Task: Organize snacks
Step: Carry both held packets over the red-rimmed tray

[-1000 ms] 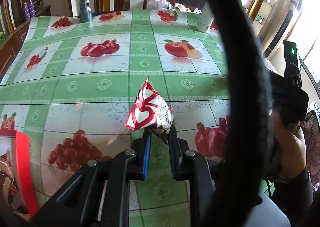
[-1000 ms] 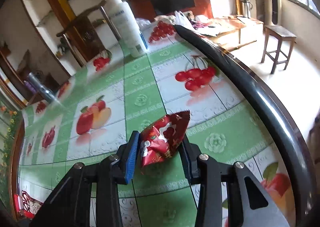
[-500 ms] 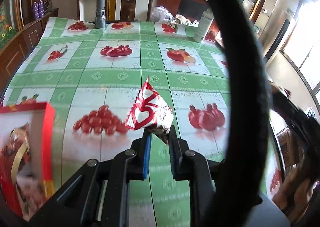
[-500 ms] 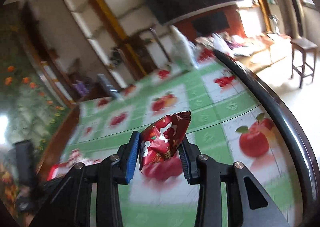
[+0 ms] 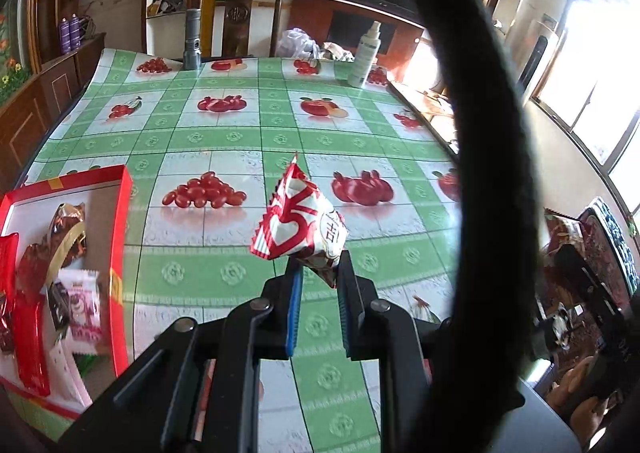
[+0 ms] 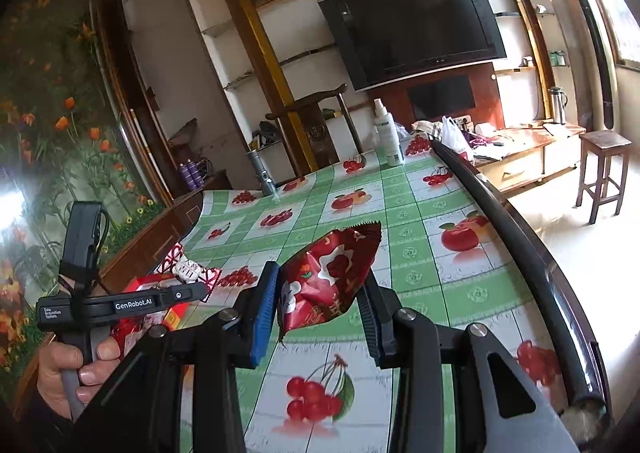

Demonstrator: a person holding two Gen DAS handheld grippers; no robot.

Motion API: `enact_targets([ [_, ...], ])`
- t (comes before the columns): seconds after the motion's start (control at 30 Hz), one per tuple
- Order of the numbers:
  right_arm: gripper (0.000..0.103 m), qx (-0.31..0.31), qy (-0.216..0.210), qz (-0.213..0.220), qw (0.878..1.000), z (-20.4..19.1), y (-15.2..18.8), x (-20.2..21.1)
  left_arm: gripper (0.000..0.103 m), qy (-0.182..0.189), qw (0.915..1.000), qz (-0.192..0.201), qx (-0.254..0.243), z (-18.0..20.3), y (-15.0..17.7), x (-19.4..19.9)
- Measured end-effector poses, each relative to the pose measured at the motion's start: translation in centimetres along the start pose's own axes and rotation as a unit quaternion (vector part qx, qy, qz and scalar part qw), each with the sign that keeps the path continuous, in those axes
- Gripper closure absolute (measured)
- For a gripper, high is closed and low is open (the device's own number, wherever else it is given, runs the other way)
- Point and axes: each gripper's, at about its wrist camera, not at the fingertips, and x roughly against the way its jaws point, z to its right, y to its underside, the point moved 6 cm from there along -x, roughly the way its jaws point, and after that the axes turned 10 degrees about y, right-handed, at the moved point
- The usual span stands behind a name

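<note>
My left gripper (image 5: 318, 277) is shut on a red-and-white snack packet (image 5: 298, 223) and holds it above the fruit-print tablecloth. A red-rimmed box (image 5: 120, 237) with several snack packets inside lies at the left in the left wrist view. My right gripper (image 6: 320, 293) is shut on a dark red snack packet (image 6: 328, 277) held above the table. In the right wrist view the left gripper's body (image 6: 120, 303) and the hand holding it show at the left, above the red box (image 6: 176, 315).
A white spray bottle (image 5: 366, 59) and a grey flashlight (image 5: 192, 39) stand at the table's far edge. A wooden chair (image 5: 240, 13) is behind the table. The dark table rim (image 6: 516, 249) runs along the right. A stool (image 6: 604, 173) stands on the floor.
Both grippers have lifted and swung left with their packets. The red box has come further into the left wrist view. The left gripper now shows in the right wrist view.
</note>
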Motion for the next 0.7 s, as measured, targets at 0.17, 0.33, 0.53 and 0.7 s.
enact_targets([
  [0.17, 0.065, 0.005, -0.010, 0.000, 1.000, -0.6, 0.8, 0.7, 0.086, -0.029, 0.9995, 0.009, -0.012, 0.4, 0.4, 1.2],
  [0.33, 0.065, 0.009, -0.021, -0.008, 1.000, -1.5, 1.4, 0.7, 0.086, -0.083, 0.9959, 0.026, -0.025, 0.0, 0.5, 2.7],
  [0.53, 0.065, 0.022, -0.041, -0.022, 0.999, -3.2, 2.5, 0.4, 0.085, -0.136, 0.9890, 0.049, -0.031, -1.4, 0.8, 4.6],
  [0.7, 0.065, 0.040, -0.059, -0.034, 0.997, -5.5, 3.3, -0.1, 0.085, -0.155, 0.9858, 0.059, -0.022, -3.0, 1.0, 5.9],
])
